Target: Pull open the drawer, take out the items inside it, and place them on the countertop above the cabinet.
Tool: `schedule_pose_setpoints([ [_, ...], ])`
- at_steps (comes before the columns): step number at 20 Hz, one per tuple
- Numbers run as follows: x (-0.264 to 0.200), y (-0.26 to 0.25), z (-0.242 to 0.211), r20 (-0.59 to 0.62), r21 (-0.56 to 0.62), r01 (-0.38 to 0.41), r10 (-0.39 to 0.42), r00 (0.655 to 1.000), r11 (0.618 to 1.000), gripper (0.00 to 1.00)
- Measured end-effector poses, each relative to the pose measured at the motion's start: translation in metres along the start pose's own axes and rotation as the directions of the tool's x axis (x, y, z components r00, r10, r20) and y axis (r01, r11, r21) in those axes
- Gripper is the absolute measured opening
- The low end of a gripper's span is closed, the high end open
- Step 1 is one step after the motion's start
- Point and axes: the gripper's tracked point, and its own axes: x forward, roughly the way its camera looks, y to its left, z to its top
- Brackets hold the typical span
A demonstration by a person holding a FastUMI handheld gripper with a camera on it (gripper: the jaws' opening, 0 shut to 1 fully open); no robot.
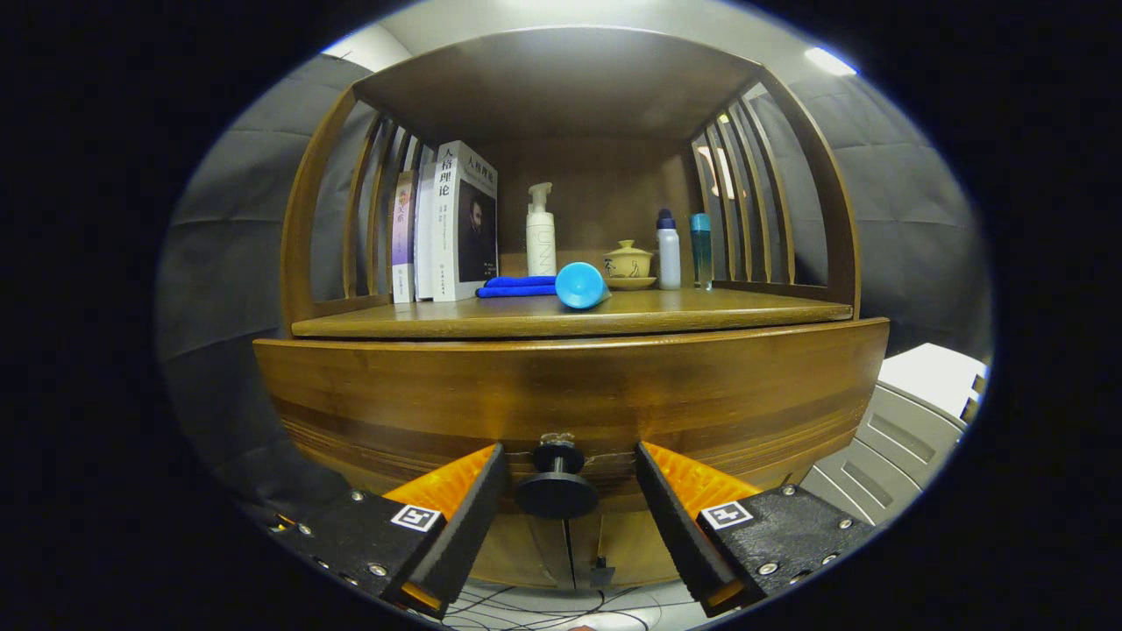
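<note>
A wooden cabinet has a wide drawer front (pixel 570 394) with a dark round knob (pixel 557 484) at its lower middle. My gripper (pixel 570 464) stands open, one finger on each side of the knob, with a gap between each pad and the knob. The drawer front sits flush with the cabinet, so its inside is hidden. Above it runs the wooden countertop (pixel 701 308). On the countertop lie a blue cup on its side (pixel 582 285) and a folded blue cloth (pixel 517 286).
At the back of the countertop stand several books (pixel 456 223), a white pump bottle (pixel 541 232), a lidded tea bowl on a saucer (pixel 628 263), and two small bottles (pixel 684 250). Slatted wooden sides and a roof enclose it. A pale grey unit (pixel 912 421) stands to the right.
</note>
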Motion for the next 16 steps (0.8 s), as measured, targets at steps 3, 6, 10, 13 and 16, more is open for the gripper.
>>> schedule_pose_setpoints([
  [3,0.007,0.0,0.001,-0.005,0.001,0.002,-0.002,1.0,1.0,0.93],
  [6,0.014,0.0,0.003,-0.006,0.0,0.002,-0.002,1.0,1.0,0.92],
  [10,0.027,0.0,0.004,-0.01,0.002,0.004,-0.004,1.0,1.0,0.92],
  [13,0.031,0.001,0.003,-0.016,0.021,0.015,-0.014,1.0,1.0,0.92],
  [16,0.032,0.001,0.004,-0.007,0.014,0.017,-0.017,1.0,1.0,0.93],
])
